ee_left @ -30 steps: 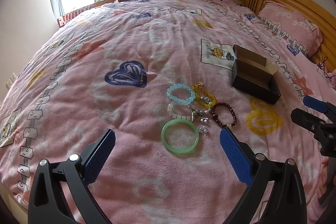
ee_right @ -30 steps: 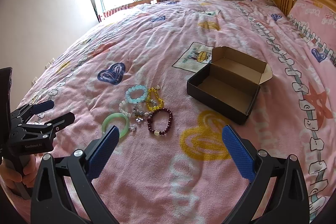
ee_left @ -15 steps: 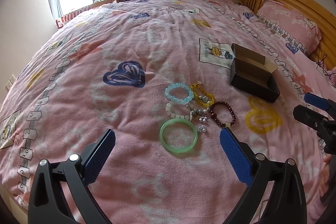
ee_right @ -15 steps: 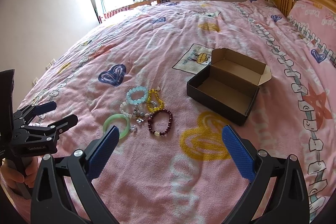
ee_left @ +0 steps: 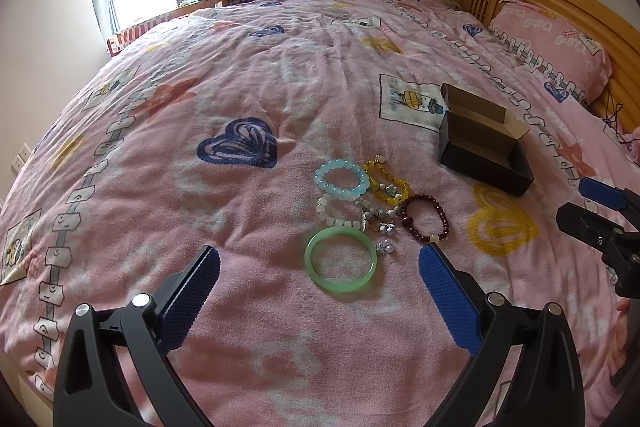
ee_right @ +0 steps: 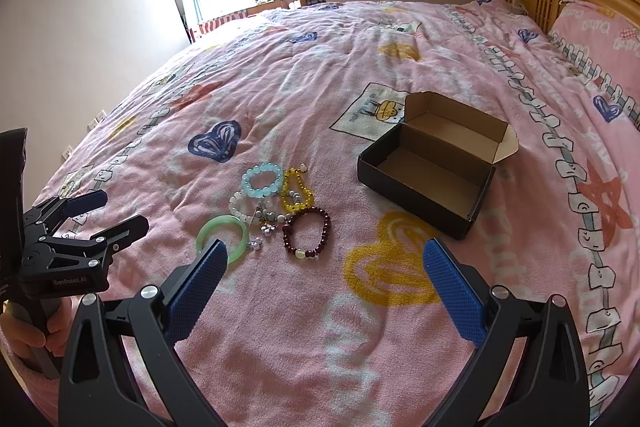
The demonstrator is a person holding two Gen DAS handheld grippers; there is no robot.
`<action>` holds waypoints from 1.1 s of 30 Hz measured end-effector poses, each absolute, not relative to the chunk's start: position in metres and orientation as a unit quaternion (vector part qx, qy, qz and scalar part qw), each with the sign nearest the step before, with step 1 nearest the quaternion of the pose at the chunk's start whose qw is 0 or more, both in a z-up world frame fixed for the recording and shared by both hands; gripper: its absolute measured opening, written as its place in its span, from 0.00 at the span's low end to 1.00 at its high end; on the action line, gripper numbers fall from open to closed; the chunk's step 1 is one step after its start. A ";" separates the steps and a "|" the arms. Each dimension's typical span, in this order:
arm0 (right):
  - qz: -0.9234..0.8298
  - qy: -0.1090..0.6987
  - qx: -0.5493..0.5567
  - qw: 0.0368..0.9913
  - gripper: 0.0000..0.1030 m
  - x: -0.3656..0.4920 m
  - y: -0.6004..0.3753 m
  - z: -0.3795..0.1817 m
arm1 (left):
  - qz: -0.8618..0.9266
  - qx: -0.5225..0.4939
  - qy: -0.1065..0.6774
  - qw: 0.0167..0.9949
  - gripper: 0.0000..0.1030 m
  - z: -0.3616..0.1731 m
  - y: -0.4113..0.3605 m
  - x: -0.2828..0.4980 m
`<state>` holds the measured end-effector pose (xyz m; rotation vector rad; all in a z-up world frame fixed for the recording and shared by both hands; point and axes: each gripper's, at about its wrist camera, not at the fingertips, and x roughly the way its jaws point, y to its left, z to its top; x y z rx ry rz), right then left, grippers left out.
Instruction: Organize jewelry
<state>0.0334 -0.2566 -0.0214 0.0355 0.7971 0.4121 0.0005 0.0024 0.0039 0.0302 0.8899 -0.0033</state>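
My left gripper (ee_left: 319,273) hangs with jaws spread, empty, the green bangle (ee_left: 340,259) lying flat on the pink bedspread (ee_left: 240,75) just ahead between its fingers. This is the nearer tool. Beaded bracelets (ee_left: 362,187) cluster just beyond. Right gripper (ee_right: 325,269), also spread and empty. The black box (ee_right: 430,179) is open beyond it, nothing inside, right of the jewelry.
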 end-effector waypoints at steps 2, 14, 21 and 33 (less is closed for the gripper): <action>0.199 0.385 0.017 0.901 0.93 0.033 -0.256 -0.021 | -0.001 0.015 0.430 0.903 0.94 0.004 0.002 0.000; 0.203 0.384 0.010 0.901 0.93 0.031 -0.254 -0.018 | -0.002 0.015 0.427 0.904 0.94 0.009 0.002 0.000; 0.204 0.384 0.008 0.901 0.93 0.030 -0.252 -0.018 | -0.002 0.015 0.427 0.904 0.94 0.010 0.003 0.000; 0.214 0.380 0.026 0.900 0.93 0.032 -0.247 -0.007 | 0.000 0.027 0.424 0.905 0.94 0.014 0.002 -0.003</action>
